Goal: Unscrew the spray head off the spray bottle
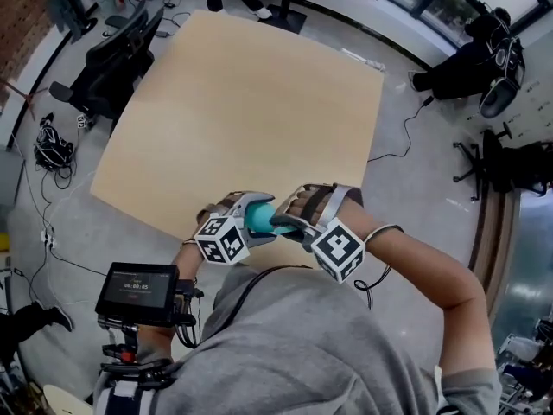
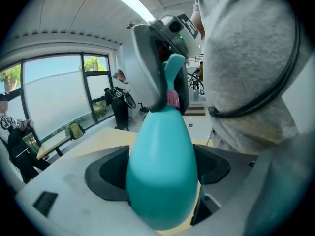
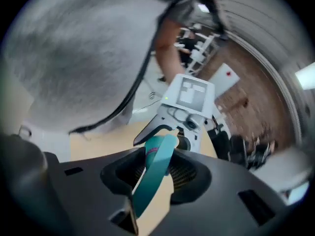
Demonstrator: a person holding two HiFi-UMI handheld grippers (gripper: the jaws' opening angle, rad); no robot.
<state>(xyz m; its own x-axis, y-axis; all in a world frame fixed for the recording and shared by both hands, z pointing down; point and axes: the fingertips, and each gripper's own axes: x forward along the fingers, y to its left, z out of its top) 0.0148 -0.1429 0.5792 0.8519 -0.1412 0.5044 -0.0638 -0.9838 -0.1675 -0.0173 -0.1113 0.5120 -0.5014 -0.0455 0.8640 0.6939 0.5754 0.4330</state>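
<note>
left gripper [image 2: 162, 176]: fingers wide but clamped on the fat body of the teal spray bottle [image 1: 259, 217]. right gripper [image 3: 156, 171]: fingers closed on the spray head [image 2: 173, 73]; the grip looks firm, but that view is blurry. bottle is held up off the surface [image 1: 242, 102], over its near edge, just in front of the person's grey top [image 1: 328, 344].

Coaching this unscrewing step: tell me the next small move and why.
Probably roll the right gripper about the neck to start loosening the spray head, while the left gripper holds firm. Its jaws press both sides of the teal spray bottle, the right jaws are closed on the head, and the head is not yet off, seated at the pink collar.
</note>
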